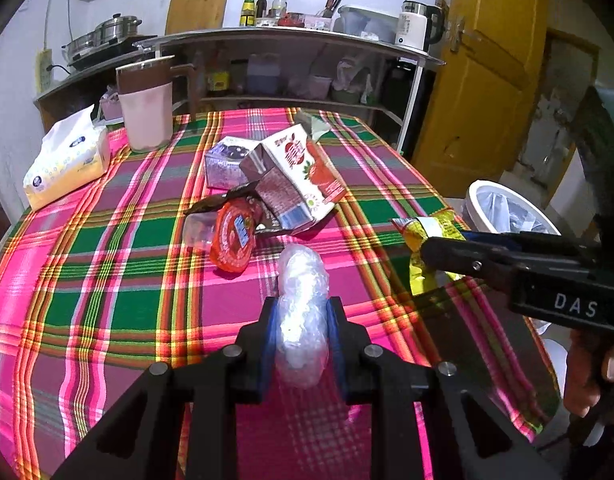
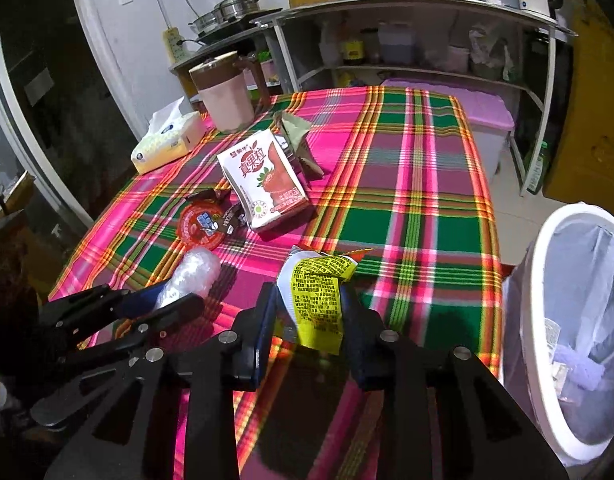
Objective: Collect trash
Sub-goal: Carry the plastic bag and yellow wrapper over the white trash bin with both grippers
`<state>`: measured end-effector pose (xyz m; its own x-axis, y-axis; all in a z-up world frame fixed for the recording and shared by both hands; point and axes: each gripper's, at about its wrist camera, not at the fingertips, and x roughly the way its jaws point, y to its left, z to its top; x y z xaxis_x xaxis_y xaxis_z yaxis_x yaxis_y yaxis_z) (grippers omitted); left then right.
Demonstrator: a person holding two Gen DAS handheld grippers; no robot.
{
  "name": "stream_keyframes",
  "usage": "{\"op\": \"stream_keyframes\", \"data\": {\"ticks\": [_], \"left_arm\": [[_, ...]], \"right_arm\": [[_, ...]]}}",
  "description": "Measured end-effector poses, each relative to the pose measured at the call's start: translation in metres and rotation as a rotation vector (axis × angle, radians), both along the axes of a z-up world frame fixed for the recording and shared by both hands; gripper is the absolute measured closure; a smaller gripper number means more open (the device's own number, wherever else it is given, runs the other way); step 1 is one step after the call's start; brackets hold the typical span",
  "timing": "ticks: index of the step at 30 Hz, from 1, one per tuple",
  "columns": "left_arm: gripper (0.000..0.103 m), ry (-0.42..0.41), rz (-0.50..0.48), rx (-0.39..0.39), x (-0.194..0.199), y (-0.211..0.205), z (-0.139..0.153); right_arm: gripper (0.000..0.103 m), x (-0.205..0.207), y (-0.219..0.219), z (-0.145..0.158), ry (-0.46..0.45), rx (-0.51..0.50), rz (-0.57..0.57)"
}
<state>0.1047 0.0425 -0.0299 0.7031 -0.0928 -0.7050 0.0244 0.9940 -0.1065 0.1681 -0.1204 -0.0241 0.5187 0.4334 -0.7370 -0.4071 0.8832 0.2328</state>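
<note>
**Right wrist view: both grippers loaded, bin at the table's right edge**

The yellow wrapper (image 2: 317,300) is clamped between the jaws of the right gripper (image 2: 309,312), above the table's near right corner. The crumpled clear plastic (image 1: 303,316) is clamped in the left gripper (image 1: 301,320). The white bin (image 2: 547,280) stands on the floor just beside the right edge. The milk carton (image 2: 263,178) and red lid (image 2: 201,226) are left mid-table. Risk: the light wrapper may be released over the rim and fall outside.
</note>
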Motion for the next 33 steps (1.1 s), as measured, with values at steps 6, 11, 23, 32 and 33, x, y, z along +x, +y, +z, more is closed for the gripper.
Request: {"op": "stream_keyframes", "data": {"ticks": [6, 11, 23, 32, 33], "left_arm": [[0.079, -0.023, -0.010, 0.000, -0.005, -0.011, 0.010], [0.079, -0.040, -0.021, -0.003, -0.008, -0.022, 0.018], [0.079, -0.089, -0.054, -0.025, -0.014, -0.046, 0.040], [0.079, -0.102, -0.092, -0.045, -0.012, -0.063, 0.047], [0.079, -0.102, -0.100, -0.047, -0.012, -0.067, 0.048]], "right_arm": [[0.070, -0.013, -0.015, 0.010, -0.024, 0.015, -0.017], [0.070, -0.024, -0.030, 0.019, -0.042, 0.031, -0.040], [0.070, -0.043, -0.062, 0.035, -0.077, 0.056, -0.099], [0.070, -0.051, -0.084, 0.040, -0.096, 0.063, -0.149], [0.070, -0.052, -0.089, 0.040, -0.096, 0.063, -0.157]]}}
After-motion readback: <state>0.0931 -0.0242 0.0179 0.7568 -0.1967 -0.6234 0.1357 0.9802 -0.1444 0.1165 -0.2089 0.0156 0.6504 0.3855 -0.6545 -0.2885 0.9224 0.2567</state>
